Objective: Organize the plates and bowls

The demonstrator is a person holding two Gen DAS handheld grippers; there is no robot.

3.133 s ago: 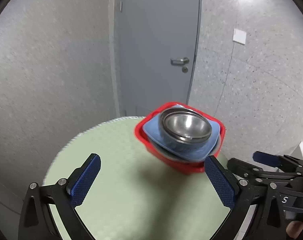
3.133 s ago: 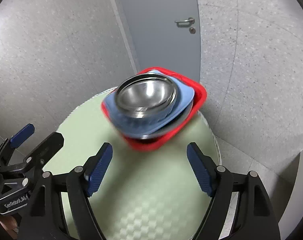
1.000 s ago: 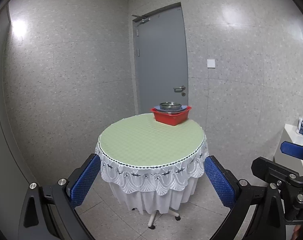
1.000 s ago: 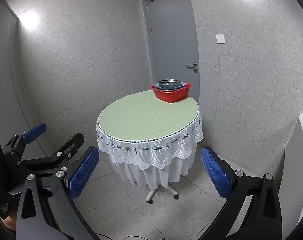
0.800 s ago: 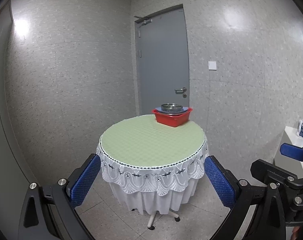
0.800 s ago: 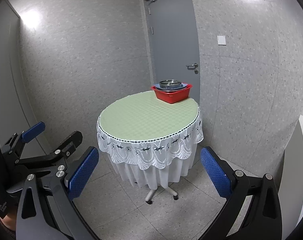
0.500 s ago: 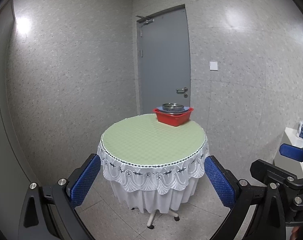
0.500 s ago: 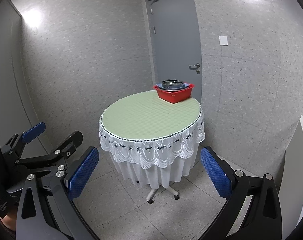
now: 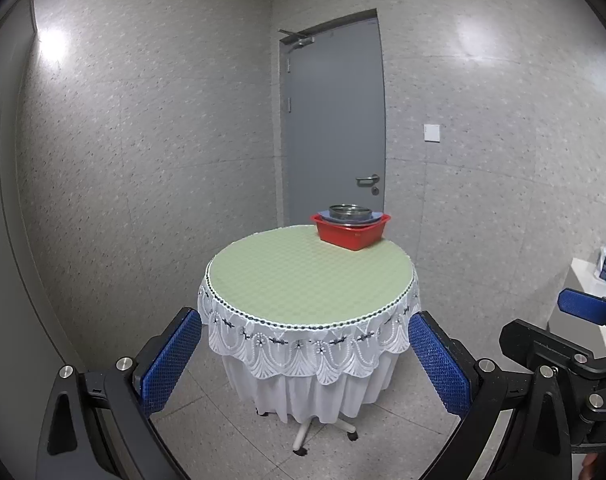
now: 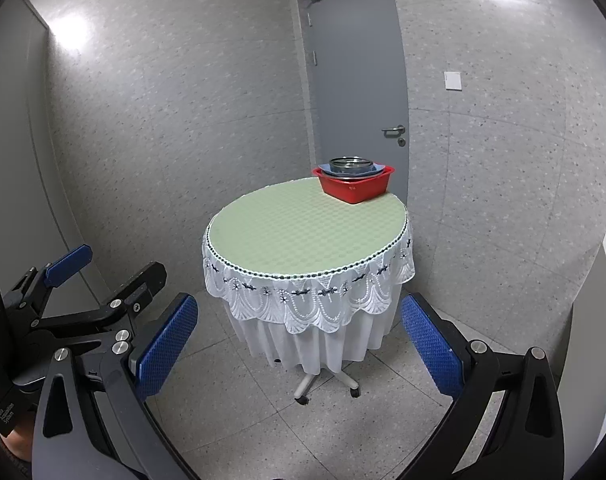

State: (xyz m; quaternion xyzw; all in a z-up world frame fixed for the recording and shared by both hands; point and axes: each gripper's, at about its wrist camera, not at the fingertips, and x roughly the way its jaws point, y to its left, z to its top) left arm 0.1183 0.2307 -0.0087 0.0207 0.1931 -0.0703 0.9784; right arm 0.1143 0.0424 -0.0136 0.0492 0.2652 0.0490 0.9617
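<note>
Fingers of left gripper (image 9: 305, 356) and right gripper (image 10: 299, 344) spread, empty; stacked steel bowl (image 9: 350, 212) in red plastic basin (image 9: 351, 233) looks rigid, slippery, so pinch basin rim.

Bench (image 9: 303, 276) stands mid-room on the floor (image 9: 231, 432), door (image 9: 335, 120) behind it. Basin (image 9: 353, 234) sits at the bench's far right edge, metal bowl (image 9: 350, 212) nested in it on a plate (image 10: 379, 167). Both claws, left claw (image 9: 305, 356) and right claw (image 10: 299, 350), gape well short of the bench, side by side.
</note>
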